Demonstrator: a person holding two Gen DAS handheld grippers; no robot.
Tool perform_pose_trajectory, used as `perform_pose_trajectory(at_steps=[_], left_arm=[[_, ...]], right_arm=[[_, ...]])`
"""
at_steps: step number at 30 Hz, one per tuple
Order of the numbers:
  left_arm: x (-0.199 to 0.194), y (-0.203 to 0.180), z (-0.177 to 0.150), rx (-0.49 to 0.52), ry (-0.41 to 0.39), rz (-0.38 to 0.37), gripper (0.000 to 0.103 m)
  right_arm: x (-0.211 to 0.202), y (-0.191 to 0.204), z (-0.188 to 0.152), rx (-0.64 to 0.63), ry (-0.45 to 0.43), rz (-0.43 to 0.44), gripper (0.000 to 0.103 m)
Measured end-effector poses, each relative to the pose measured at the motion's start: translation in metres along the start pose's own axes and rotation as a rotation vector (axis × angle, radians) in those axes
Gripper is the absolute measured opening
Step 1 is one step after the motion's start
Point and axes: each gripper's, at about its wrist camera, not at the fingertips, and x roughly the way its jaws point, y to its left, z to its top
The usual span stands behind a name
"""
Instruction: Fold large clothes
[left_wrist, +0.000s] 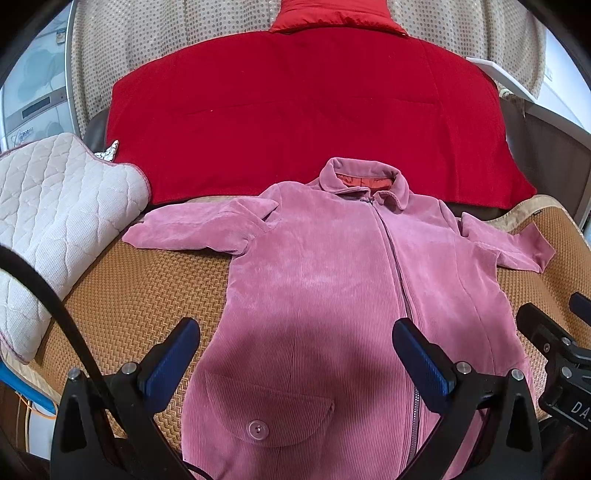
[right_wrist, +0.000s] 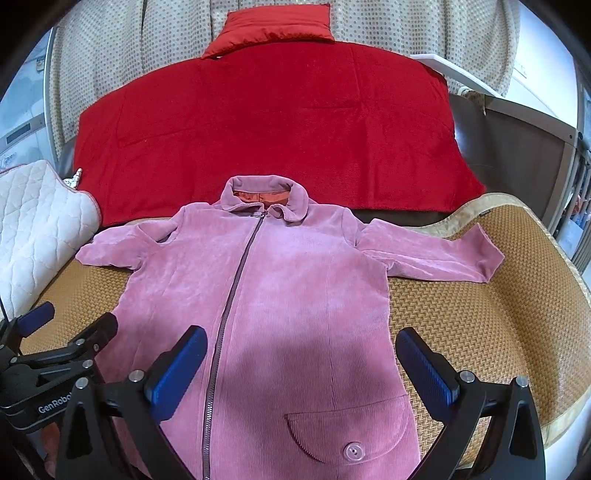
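Pink corduroy coat (left_wrist: 332, 280) lay face-up and zipped on the woven mat (left_wrist: 140, 295), sleeves spread outward, collar toward a red blanket (left_wrist: 295, 110), left gripper (left_wrist: 295, 354) and right gripper (right_wrist: 301, 363) hovered above its hem, jaws spread, gripping nothing, quilted cushion (left_wrist: 55, 206) at left.

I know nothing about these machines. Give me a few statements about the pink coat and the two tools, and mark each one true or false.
1. The pink coat lies flat with its front up and its zipper closed. True.
2. The left tool is clamped on a sleeve. False: it is open and holds nothing.
3. The right tool is open above the coat's lower part. True.
4. The coat lies on a bare wooden floor. False: it lies on a woven mat.
5. A red blanket lies beyond the collar. True.
6. Both sleeves are folded across the chest. False: both are spread out to the sides.
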Motion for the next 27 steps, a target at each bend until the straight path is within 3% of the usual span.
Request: perform_pose_trajectory(at_steps=[27], left_arm=[[-0.0004,0.0005,-0.0021,0.007,0.004,0.001,0.103]], right_arm=[[0.0007,0.0041,0.0002,0.003,0.011,0.003,0.103]])
